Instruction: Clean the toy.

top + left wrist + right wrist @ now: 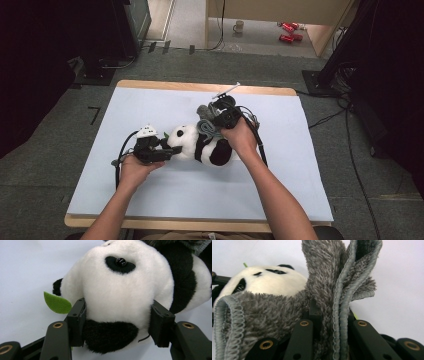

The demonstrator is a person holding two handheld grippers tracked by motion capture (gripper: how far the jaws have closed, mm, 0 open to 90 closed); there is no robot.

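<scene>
1. Two grippers work on one soft toy panda [200, 144], which lies on its side near the middle of the counter [150, 195], head toward 9 o'clock.
2. We see the left gripper [167, 150] with its jaws spread wide and pressed on both sides of the panda's head [117, 290]; a green felt leaf [57, 303] sticks out beside the left jaw.
3. The right gripper [220, 120] has its jaws nearly closed on a fold of a grey fluffy cloth [329, 285], which drapes over the panda's body at about 1 o'clock from the head.
4. We judge that the step is wrapping or wiping the panda with the cloth. To do it well, the left jaws should hold the head firmly but not crush it, while the right draws the cloth slowly, because plush catches on plush.
5. The pinch is near the cloth's stitched edge, so we think it may slip out.
6. Open room is wide at 6 and 3 o'clock; the far edge at 12 o'clock is nearer.
</scene>
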